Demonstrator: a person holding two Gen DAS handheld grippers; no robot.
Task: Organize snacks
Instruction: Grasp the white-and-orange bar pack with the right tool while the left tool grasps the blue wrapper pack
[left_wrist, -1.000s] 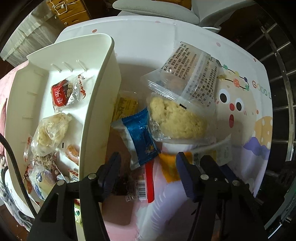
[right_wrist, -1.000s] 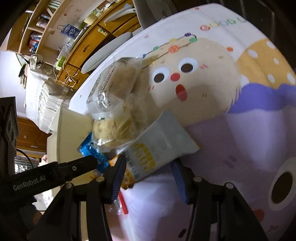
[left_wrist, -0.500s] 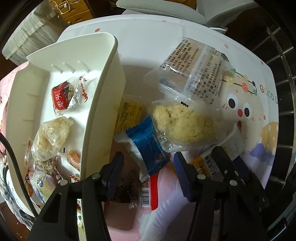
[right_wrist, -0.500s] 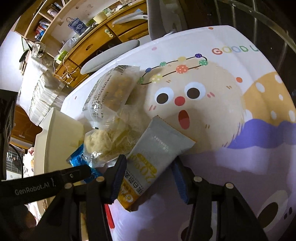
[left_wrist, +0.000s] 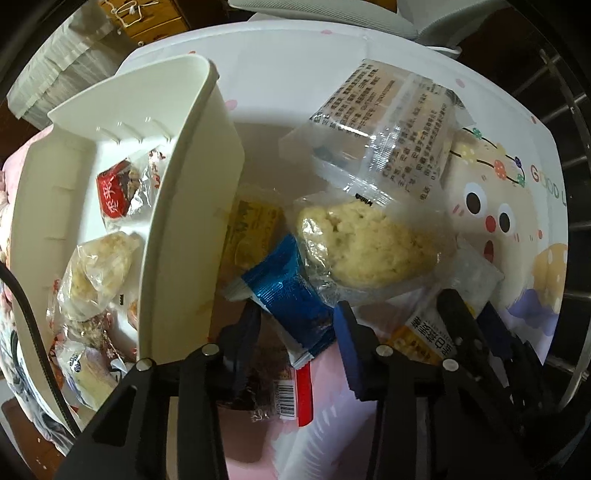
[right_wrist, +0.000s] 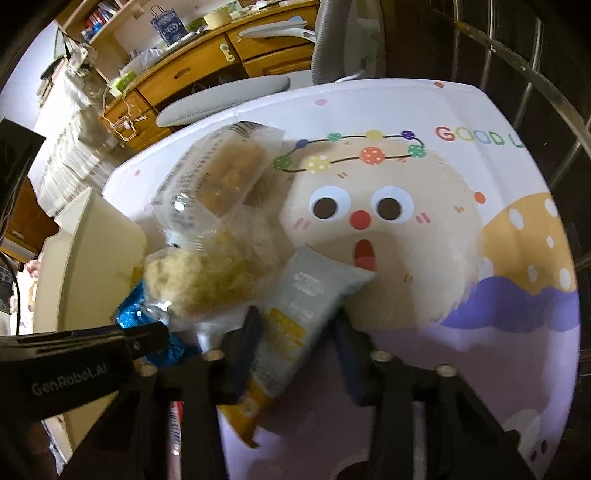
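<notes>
A blue foil packet (left_wrist: 291, 299) lies beside the white bin (left_wrist: 192, 206), partly under a clear-wrapped crumbly cake (left_wrist: 369, 247). My left gripper (left_wrist: 295, 332) points straight down over it. Its jaws are closing with the blue packet between them, and the pads are close to its edges but do not visibly squeeze it. A grey-white packet with a yellow end (right_wrist: 295, 314) lies on the cartoon tablecloth (right_wrist: 480, 332). My right gripper (right_wrist: 295, 332) straddles it and its jaws are closing, with a small gap at the right pad. The left gripper's finger (right_wrist: 155, 336) shows at the left.
The bin holds several snacks, among them a red packet (left_wrist: 114, 188) and a wrapped cake (left_wrist: 96, 269). On the table lie a clear packet with printed text (left_wrist: 388, 122), a yellow packet (left_wrist: 251, 229) and a dark packet with a barcode (left_wrist: 280, 391). A grey chair (right_wrist: 229, 99) stands behind.
The left gripper has sunk toward the blue packet and its jaws have narrowed. The right gripper has rolled upright, and its jaws have narrowed around the grey-white packet.
</notes>
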